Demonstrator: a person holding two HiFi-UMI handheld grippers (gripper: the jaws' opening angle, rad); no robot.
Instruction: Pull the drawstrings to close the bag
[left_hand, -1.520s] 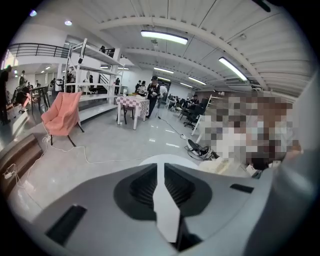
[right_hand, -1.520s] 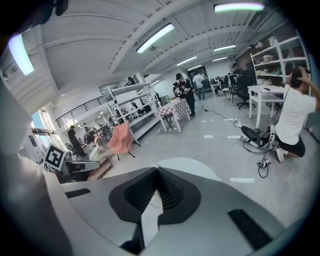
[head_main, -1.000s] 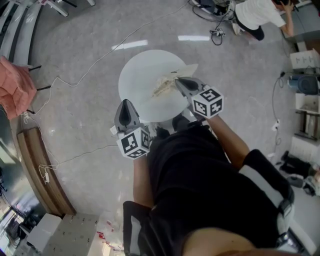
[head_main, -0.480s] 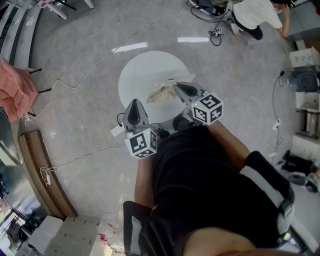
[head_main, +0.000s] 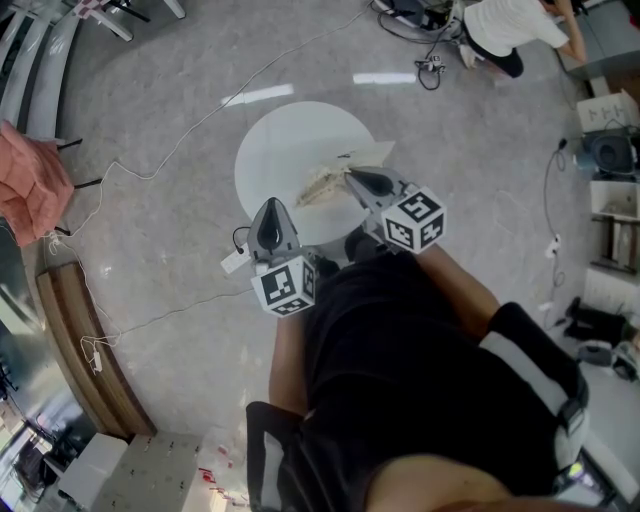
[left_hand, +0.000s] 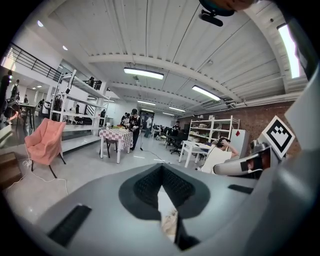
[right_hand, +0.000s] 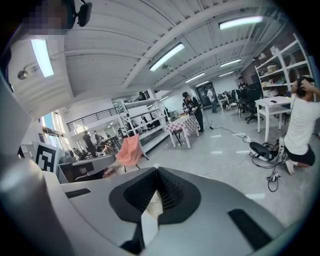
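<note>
A cream drawstring bag lies on the near right part of a round white table. My right gripper is at the bag's right end, its jaws shut with a strip of cream cloth or cord between the pads. My left gripper hangs over the table's near edge, left of the bag and apart from it. Its jaws are shut, and I see no cord running from them. Through the gap under its tips I glimpse the white table and the cream bag.
A person crouches by cables at the far right. A thin cable runs over the grey floor left of the table. A pink chair and a wooden bench stand at the left, shelving at the right.
My left gripper has moved right, closer to the bag's side of the table. The right gripper and the bag's end have shifted slightly toward me. Over the last half second almost nothing moves.
</note>
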